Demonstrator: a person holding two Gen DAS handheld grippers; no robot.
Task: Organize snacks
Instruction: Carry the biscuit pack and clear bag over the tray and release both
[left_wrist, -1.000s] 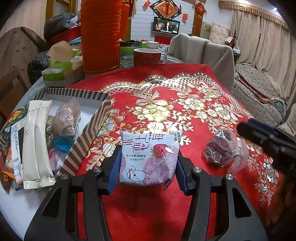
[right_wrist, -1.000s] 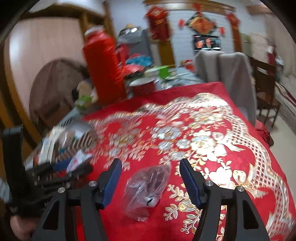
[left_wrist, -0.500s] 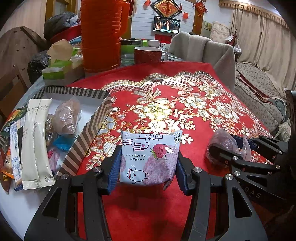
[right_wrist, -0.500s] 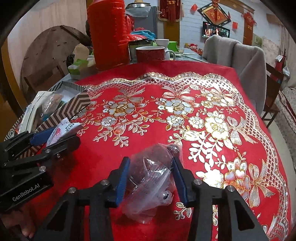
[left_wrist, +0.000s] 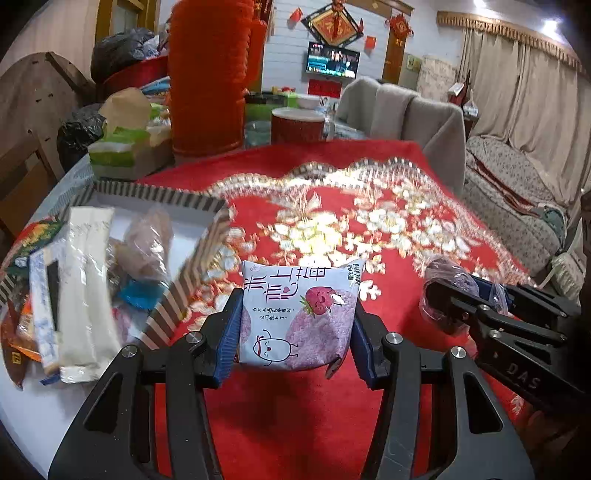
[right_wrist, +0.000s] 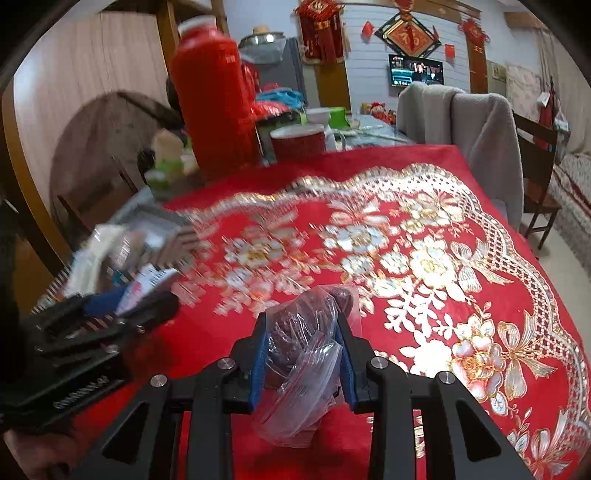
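My left gripper (left_wrist: 293, 332) is shut on a white snack packet (left_wrist: 299, 314) with a strawberry print, held just above the red floral tablecloth (left_wrist: 332, 229). The right wrist view shows that left gripper (right_wrist: 147, 299) and its packet (right_wrist: 147, 280) at the left. My right gripper (right_wrist: 301, 350) is closing its jaws, and the blue pads (right_wrist: 258, 354) press both sides of a clear plastic bag (right_wrist: 306, 332) holding a dark snack. In the left wrist view the bag (left_wrist: 447, 273) sits at the right with the right gripper (left_wrist: 454, 291) around it. A striped box (left_wrist: 207, 206) with several snacks lies to the left.
At the table's far end stand a tall orange-red stack (left_wrist: 207, 74), a red cup (left_wrist: 295, 125) and a green tissue box (left_wrist: 118, 155). A red thermos (right_wrist: 210, 92) rises at the back left. A chair draped in grey cloth (left_wrist: 406, 118) stands behind the table.
The right gripper came in around the clear bag and its jaws narrowed from wide apart onto it. The left gripper kept still with the packet in its grip.
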